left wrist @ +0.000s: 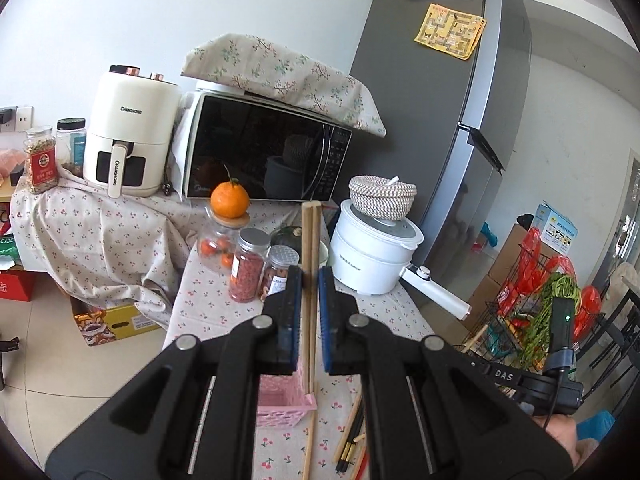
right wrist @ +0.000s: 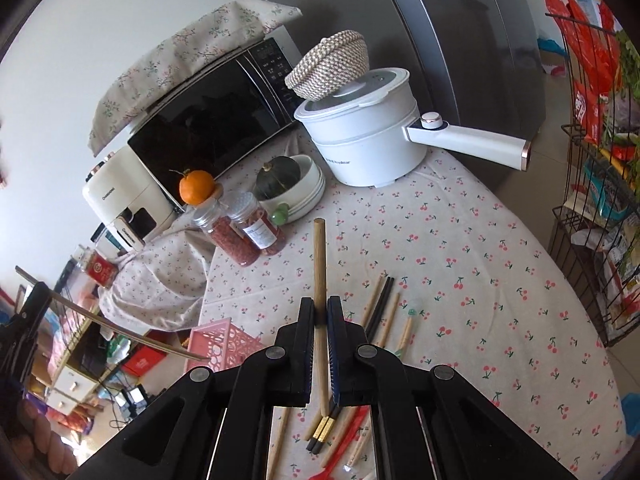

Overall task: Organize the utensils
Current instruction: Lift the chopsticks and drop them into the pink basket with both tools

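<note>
The left gripper (left wrist: pixel 310 276) is squeezed shut on two wooden chopsticks (left wrist: pixel 310 248). They stick up past the pads and hang down behind them, so the grip is near the middle and they do not tip. Their low ends hang just above the pink basket (left wrist: pixel 280 404). That looks like the place where the sticks should go.

The right gripper (right wrist: pixel 321 312) is shut too. It holds one wooden stick (right wrist: pixel 319 256), maybe a chopstick or a handle; I cannot tell which. The stick points up and away from the table (right wrist: pixel 460 248).

More utensils lie loose on the cherry cloth. There are black chopsticks (right wrist: pixel 382 300), pale ones beside them, and something red (right wrist: pixel 344 436) near the bottom edge. They are spread out, so each can be picked up alone.

I think both hands are carrying sticks to the basket. The job looks partly done, since many are not yet put away. Dropping them in needs care, because long sticks could knock the basket or slide off its rim.
</note>
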